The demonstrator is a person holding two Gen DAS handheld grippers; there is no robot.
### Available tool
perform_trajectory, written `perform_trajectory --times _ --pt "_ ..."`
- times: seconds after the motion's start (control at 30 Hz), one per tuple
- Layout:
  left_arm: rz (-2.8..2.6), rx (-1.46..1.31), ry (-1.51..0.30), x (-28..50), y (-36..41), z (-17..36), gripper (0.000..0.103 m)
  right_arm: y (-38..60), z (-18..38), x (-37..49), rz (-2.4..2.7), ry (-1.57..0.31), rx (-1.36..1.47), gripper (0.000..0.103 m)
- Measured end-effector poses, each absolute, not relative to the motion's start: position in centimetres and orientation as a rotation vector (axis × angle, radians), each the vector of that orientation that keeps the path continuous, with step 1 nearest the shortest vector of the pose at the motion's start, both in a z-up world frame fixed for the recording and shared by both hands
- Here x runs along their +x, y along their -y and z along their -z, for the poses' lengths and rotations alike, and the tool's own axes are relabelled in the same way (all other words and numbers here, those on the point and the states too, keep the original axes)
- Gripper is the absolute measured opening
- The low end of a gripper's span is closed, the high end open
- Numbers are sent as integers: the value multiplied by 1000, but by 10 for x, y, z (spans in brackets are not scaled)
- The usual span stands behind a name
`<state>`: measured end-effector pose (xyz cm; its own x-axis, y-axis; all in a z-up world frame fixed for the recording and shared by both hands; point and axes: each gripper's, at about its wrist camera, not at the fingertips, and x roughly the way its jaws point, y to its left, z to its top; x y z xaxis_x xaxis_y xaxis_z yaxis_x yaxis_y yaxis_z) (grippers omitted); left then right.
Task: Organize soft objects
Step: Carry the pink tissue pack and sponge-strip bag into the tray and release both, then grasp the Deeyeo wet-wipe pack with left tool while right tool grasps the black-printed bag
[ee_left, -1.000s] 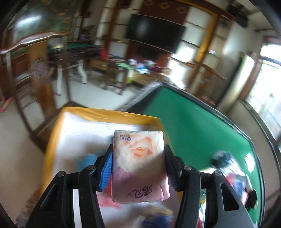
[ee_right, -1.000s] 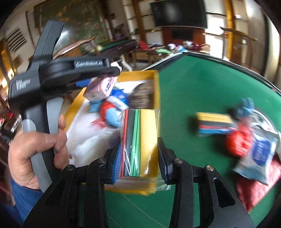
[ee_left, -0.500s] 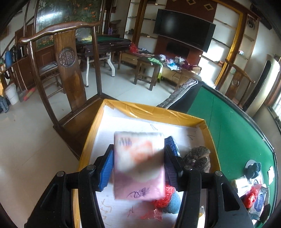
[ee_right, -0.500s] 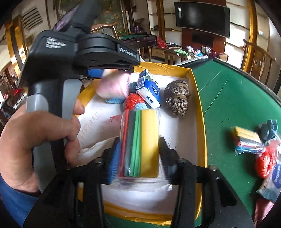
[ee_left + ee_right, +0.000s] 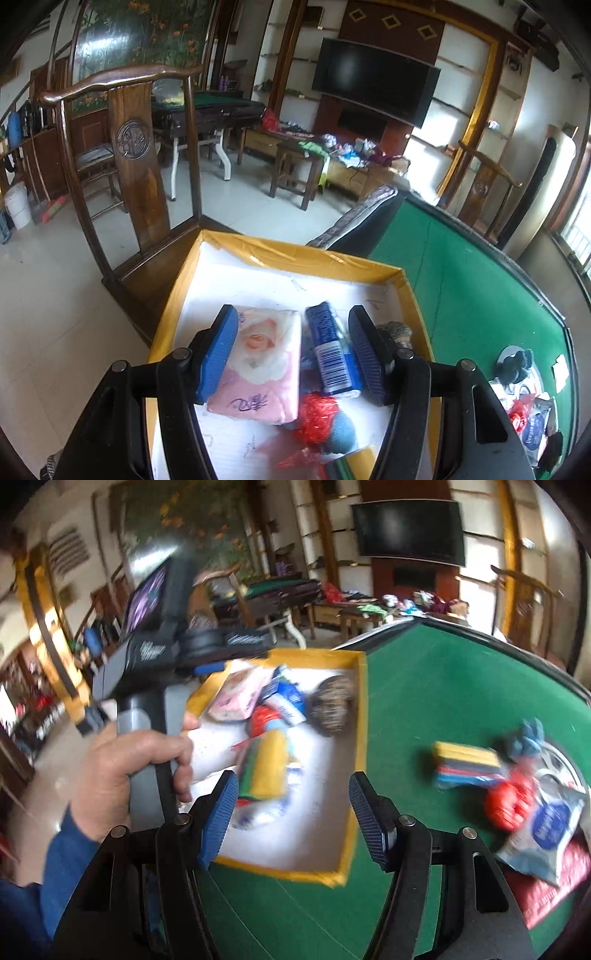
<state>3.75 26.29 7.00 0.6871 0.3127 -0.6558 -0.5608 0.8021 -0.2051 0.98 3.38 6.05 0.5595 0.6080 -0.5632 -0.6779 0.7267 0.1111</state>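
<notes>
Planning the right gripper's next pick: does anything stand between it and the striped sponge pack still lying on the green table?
Nothing visible does. The right gripper is open and empty; bare green felt table lies before the yellow-topped striped sponge pack.

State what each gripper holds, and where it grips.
Nothing. The left gripper has opened off the pink tissue pack; the right gripper has released the sponge pack.

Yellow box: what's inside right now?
Yellow box holds a pink tissue pack, blue carton, brown yarn ball, red-blue scrubber and sponge pack. Anything beneath them is covered.
</notes>
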Motion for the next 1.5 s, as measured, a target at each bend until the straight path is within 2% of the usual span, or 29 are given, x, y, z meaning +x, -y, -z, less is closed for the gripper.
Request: perform_trajectory --times 0.17,0.37,0.47,0.5,0.67,0.73,0.87,0.93,0.97,1.0,1.33,1.5 --pt "-457 -387 -591 37 -249 -77 63 51 -72 16 -619 -578 11 63" --pt "-312 -278 -536 40 -206 -89 63 191 -71 24 -204 -533 58 63" --pt "-195 -185 -526 41 -167 -91 63 254 -56 29 -37 -551 101 73" --pt "-153 -161 -527 42 -156 -92 64 274 -48 35 37 -571 105 73" --pt "150 -110 -595 44 -98 -82 64 296 -37 62 142 -663 15 73" --pt "251 -103 -644 47 -82 -75 64 295 -30 68 160 -686 -34 77" --pt "393 -117 -738 52 -62 -60 64 289 -15 86 174 -744 -91 77" --pt "426 -101 -779 54 -56 -52 64 295 -14 85 135 -715 -41 72" --pt "430 -95 -789 54 -52 -49 64 299 -14 83 105 -713 2 48" --pt "439 -97 -800 55 -50 -47 64 302 -15 83 78 -734 59 42" --pt "583 -218 -922 61 -15 -43 64 305 -52 42 38 -552 240 40" --pt "607 -208 -1059 92 28 -43 64 302 -61 32 -22 -531 314 41"
